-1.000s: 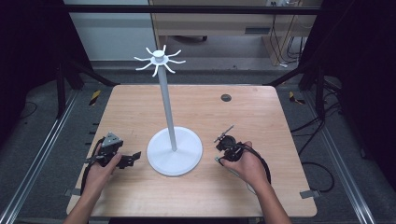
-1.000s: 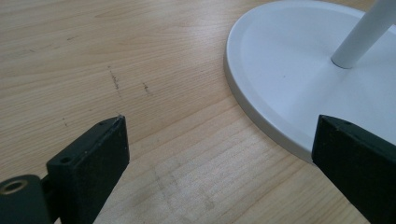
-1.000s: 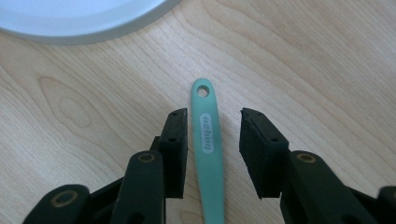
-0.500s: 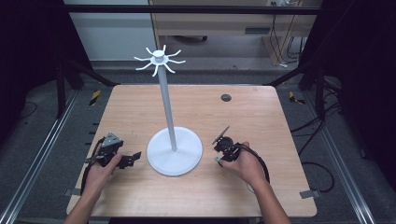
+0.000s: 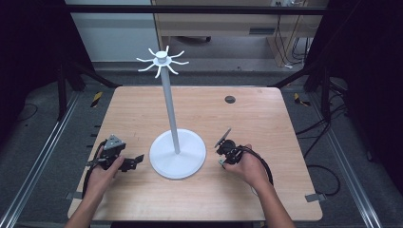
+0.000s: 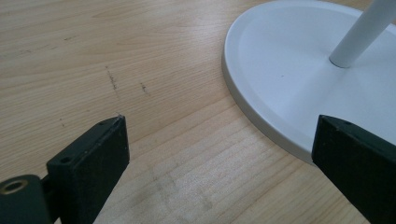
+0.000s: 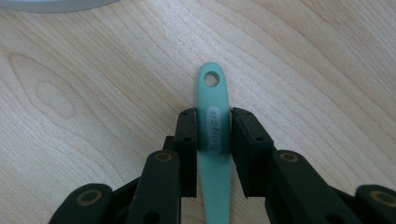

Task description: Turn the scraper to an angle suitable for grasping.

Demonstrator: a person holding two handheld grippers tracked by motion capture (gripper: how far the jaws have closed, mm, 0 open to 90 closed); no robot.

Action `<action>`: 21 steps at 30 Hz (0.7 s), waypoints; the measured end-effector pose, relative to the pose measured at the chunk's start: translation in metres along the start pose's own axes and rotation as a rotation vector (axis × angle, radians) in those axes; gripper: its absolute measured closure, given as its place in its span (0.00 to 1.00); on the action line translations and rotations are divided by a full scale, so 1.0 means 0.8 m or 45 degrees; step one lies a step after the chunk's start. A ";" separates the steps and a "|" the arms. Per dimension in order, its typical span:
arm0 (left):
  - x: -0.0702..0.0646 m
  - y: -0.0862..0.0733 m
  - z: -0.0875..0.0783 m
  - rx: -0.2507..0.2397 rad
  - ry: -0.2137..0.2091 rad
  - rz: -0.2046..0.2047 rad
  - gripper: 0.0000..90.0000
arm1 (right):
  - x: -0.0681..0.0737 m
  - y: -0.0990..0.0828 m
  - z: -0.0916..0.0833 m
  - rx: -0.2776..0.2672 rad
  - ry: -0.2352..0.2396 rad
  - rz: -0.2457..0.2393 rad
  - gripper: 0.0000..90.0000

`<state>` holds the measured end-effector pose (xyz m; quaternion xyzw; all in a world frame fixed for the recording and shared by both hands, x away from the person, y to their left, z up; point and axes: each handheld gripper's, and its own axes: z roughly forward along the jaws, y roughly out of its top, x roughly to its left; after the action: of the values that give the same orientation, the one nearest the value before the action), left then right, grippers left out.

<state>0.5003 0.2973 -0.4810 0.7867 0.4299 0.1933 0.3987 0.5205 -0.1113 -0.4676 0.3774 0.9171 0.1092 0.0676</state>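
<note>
A white stand has a round base (image 5: 178, 156), a tall pole (image 5: 170, 104) and a ring of hooks (image 5: 162, 60) on top. It stands mid-table. My right gripper (image 7: 214, 116) is shut on a teal handle (image 7: 212, 95) with a hole at its tip, held low over the wood. In the high view that right gripper (image 5: 223, 154) sits just right of the base. My left gripper (image 5: 135, 161) lies left of the base. Its jaws stand wide open with nothing between them in the left gripper view (image 6: 219, 135), beside the base rim (image 6: 261, 112).
The light wooden table (image 5: 266, 118) has a small dark round hole (image 5: 230, 99) at the back right. Cables trail from both grippers, one looping behind the right hand (image 5: 266, 166). Black frame posts stand around the table.
The right gripper with the teal handle has shifted slightly left toward the stand's base. The left gripper has stayed put.
</note>
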 end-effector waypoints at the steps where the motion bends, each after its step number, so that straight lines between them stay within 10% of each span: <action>1: 0.000 0.000 0.000 0.000 0.000 0.000 0.04 | 0.000 0.000 0.000 0.000 0.000 0.000 0.81; 12: 0.000 0.000 0.000 0.000 0.001 -0.001 0.04 | -0.007 -0.010 -0.030 -0.140 -0.005 0.057 0.82; 21: 0.000 0.000 0.000 0.002 0.004 0.001 0.04 | -0.016 -0.034 -0.089 -0.461 -0.037 0.108 0.82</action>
<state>0.5003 0.2971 -0.4813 0.7869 0.4304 0.1941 0.3974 0.4961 -0.1497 -0.4047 0.3990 0.8646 0.2697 0.1431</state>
